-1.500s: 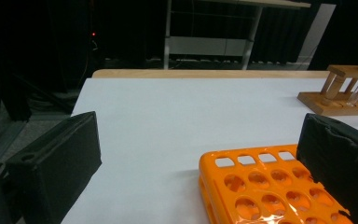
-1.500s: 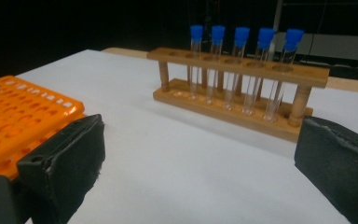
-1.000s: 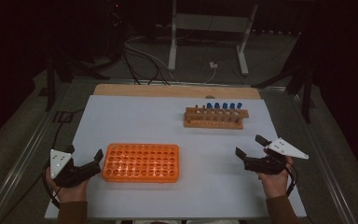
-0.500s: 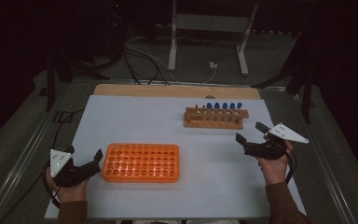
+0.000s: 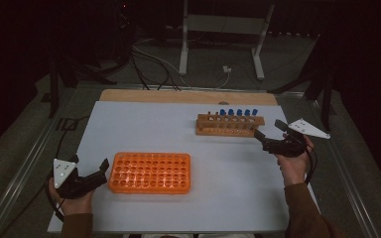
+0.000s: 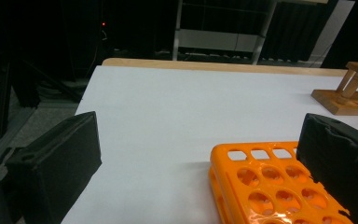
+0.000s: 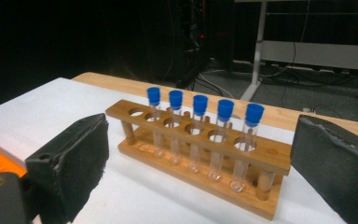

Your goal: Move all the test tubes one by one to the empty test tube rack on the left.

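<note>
An empty orange tube rack [image 5: 150, 172] lies on the white table near the front left. My left gripper [image 5: 90, 164] rests just left of it, open, nothing between its jaws. In the left gripper view the orange rack's corner [image 6: 265, 182] sits by the right jaw. A wooden rack [image 5: 229, 125] stands at the back right and holds several blue-capped test tubes [image 5: 238, 112] upright. My right gripper [image 5: 269, 129] hovers open just right of it, jaws pointing at its end. The right gripper view shows the tubes [image 7: 225, 110] in the wooden rack [image 7: 200, 161] between the spread jaws.
The white sheet [image 5: 168, 129] covers the table, with a bare wooden strip [image 5: 178, 96] along its far edge. Metal rails [image 5: 25, 163] run down both sides. Cables [image 5: 154, 64] and stand legs [image 5: 183, 44] lie on the dark floor beyond.
My right gripper has moved away from the front edge, up and toward the wooden rack's right end. The left gripper and both racks have stayed put.
</note>
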`<state>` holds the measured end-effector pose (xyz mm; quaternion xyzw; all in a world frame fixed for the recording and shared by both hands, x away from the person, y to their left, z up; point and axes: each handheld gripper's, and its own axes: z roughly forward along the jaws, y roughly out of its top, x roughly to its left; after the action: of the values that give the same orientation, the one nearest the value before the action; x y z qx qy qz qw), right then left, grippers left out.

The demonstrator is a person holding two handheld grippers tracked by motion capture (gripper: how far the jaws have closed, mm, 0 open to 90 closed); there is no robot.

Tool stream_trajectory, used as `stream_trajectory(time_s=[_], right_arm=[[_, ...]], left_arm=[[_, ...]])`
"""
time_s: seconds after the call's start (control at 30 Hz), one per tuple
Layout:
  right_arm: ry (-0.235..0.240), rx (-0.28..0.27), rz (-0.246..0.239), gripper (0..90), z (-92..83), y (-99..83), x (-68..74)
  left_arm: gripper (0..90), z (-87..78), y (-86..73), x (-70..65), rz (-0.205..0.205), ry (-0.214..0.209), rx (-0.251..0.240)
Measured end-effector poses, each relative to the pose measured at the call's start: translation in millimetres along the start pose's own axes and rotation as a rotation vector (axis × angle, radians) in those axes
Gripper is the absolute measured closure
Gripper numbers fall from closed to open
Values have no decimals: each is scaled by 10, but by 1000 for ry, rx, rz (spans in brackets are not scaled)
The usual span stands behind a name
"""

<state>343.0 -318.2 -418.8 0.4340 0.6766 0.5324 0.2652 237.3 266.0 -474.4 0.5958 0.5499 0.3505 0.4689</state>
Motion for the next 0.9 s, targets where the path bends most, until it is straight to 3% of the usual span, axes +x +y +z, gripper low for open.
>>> stream_trajectory(time_s=[0.67,0.9], right_arm=[[-91,56,-15,157,380,10,-260],[-118,98,3,208,578,31,-350]], left_arm=[[8,7,0,0,1,-4,4],[8,8,-1,1,0,-6,5]])
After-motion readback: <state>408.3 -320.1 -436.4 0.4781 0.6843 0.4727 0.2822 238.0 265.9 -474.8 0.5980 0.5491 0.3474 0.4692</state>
